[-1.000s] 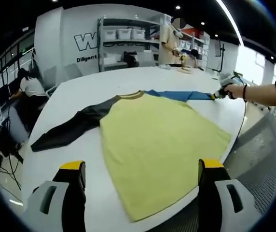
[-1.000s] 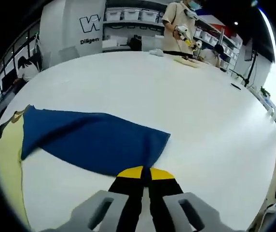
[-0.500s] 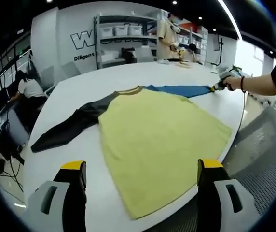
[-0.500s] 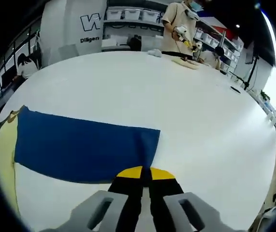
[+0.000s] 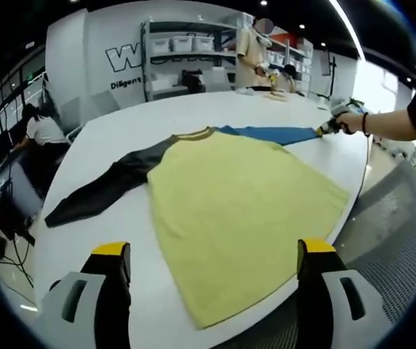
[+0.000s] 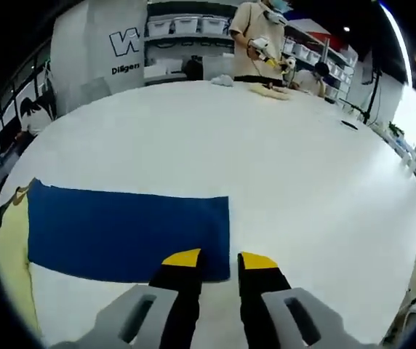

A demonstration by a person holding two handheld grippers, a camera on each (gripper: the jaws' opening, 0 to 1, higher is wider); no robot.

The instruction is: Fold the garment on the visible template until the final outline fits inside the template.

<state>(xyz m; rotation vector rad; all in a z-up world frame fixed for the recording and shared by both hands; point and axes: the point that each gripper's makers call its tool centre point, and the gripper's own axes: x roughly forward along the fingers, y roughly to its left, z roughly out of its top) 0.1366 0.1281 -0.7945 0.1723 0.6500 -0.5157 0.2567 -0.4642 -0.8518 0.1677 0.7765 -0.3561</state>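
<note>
Your right gripper (image 6: 219, 262), at the bottom centre of the right gripper view, has its jaws slightly parted at the cuff end of the blue sleeve (image 6: 124, 233) and grips nothing, so the sleeve lies flat and straight across the lower left, likely spread ready for folding. Your left gripper (image 5: 212, 254) stands wide apart and empty at the bottom of the left gripper view, hovering before the hem of the yellow shirt (image 5: 237, 200), which lies spread mid-frame on the white table (image 5: 121, 138), its dark sleeve (image 5: 106, 185) reaching left.
</note>
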